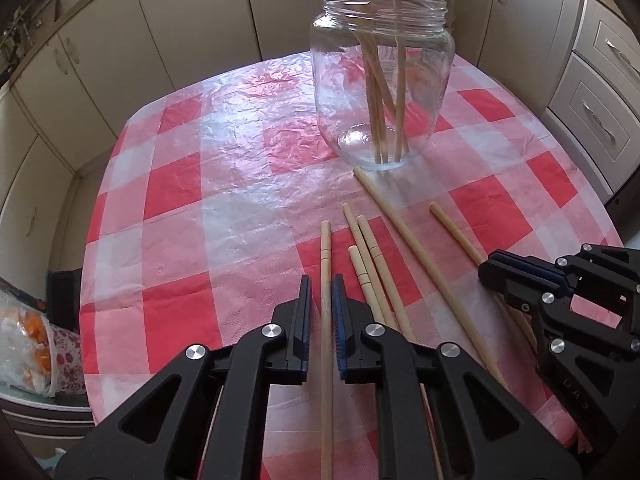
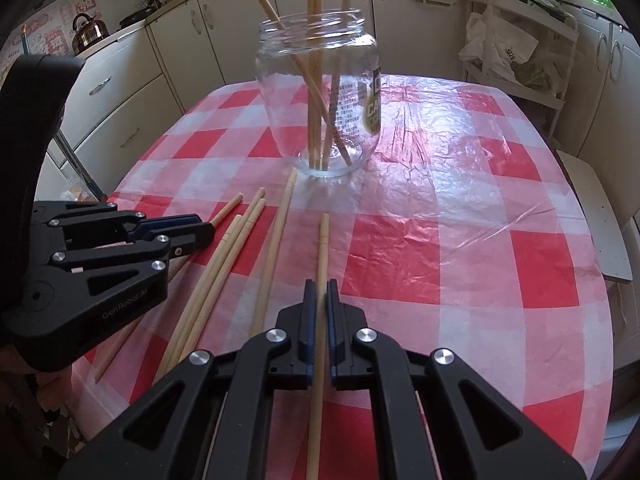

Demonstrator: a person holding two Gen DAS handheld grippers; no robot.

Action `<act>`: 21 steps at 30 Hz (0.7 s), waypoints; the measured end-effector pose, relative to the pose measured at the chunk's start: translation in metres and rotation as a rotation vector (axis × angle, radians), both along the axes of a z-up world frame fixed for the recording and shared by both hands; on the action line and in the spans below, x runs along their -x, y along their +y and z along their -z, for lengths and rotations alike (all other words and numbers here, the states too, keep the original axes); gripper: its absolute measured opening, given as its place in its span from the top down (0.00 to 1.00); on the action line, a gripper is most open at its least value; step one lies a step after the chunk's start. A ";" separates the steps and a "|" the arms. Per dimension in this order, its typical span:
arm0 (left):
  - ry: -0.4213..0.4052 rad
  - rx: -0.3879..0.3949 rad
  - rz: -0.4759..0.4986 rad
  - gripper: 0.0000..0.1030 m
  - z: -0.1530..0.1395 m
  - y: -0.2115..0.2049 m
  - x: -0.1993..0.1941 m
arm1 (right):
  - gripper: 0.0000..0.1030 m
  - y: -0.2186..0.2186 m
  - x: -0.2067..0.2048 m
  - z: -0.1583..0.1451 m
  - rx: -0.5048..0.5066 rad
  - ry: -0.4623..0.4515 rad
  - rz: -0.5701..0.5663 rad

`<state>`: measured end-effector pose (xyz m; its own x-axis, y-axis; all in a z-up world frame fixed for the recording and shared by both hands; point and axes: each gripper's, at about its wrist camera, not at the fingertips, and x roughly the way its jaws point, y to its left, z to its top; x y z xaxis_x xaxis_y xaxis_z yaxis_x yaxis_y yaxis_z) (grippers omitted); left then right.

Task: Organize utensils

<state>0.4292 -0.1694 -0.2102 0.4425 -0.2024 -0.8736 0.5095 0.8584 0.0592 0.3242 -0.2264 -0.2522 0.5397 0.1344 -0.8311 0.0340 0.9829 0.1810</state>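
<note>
Wooden chopsticks lie loose on the red-and-white checked tablecloth (image 1: 180,208), most of them fanned out in front of a clear glass jar (image 1: 382,92) that stands upright farther back on the table and already has several chopsticks (image 2: 316,80) leaning inside it; one long chopstick (image 1: 404,236) has its tip just beside the jar's base; three shorter ones (image 1: 370,268) lie side by side. The left gripper (image 1: 321,300) has its blue pads drawn in around the leftmost chopstick (image 1: 326,264), which runs straight between them; the side view from the right wrist shows the jaws pinching it; the right gripper (image 2: 321,300) is pressed tight on another single chopstick (image 2: 322,248), lying apart to the right of the group; cream kitchen cabinets (image 1: 192,12) ring the table.
</note>
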 end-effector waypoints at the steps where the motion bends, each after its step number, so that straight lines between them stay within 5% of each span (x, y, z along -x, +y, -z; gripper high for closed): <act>1: 0.006 0.001 0.000 0.92 -0.001 0.000 -0.001 | 0.94 0.001 0.000 0.000 0.004 0.000 -0.004; 7: -0.008 0.109 -0.025 0.95 -0.020 0.013 -0.003 | 0.94 -0.015 0.001 0.000 -0.123 -0.006 0.043; 16: -0.393 0.734 -0.046 0.95 -0.137 0.056 0.022 | 0.94 -0.061 0.012 -0.013 -0.417 -0.141 0.223; 21: -0.548 0.897 -0.107 0.95 -0.172 0.056 0.006 | 0.94 -0.073 0.024 -0.036 -0.450 -0.302 0.273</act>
<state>0.4232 -0.1133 -0.0381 0.7853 -0.6112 -0.0986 0.5240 0.7410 -0.4200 0.3004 -0.2998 -0.2166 0.8075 0.2599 -0.5295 0.1568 0.7708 0.6175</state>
